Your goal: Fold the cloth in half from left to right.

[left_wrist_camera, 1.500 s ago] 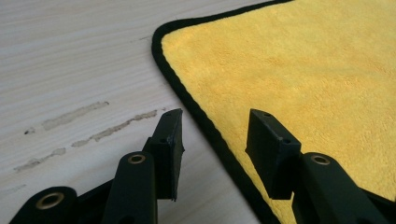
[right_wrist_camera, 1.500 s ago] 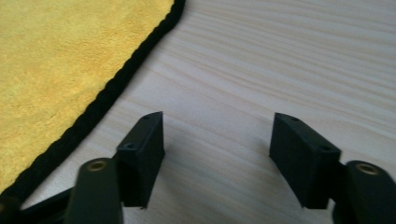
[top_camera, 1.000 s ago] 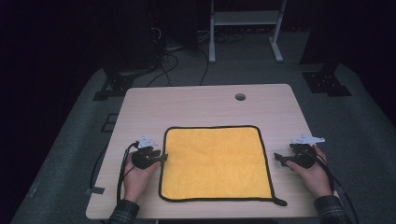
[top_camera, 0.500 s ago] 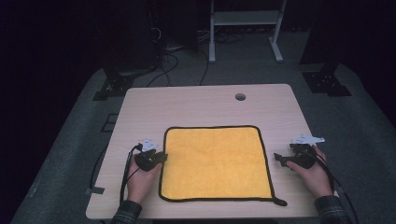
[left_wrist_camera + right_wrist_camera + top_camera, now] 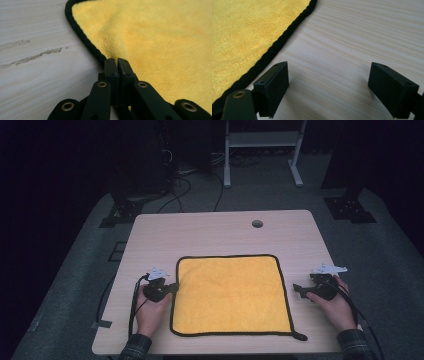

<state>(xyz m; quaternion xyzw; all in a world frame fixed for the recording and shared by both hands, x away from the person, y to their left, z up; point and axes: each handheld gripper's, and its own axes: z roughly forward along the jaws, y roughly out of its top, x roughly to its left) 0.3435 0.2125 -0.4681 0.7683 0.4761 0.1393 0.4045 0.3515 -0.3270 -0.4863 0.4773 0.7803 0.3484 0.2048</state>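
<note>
A yellow cloth [image 5: 231, 294] with black edging lies flat on the near half of the bench [image 5: 210, 232]. The left claw [image 5: 173, 286] has just been closing and now pinches the cloth's left edge. The right claw [image 5: 298, 291] stands wide over bare wood, just beside the right edge

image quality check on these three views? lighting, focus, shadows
High view: table and yellow cloth evenly lit, floor and room behind falling to near black, picture slightly soft. Left gripper view: black trim sharp at mid distance, far cloth blurring, left gripper dark, little detail. Right gripper view: wood grain crisp, soft shadows under the right gripper jaws, no glare.
</note>
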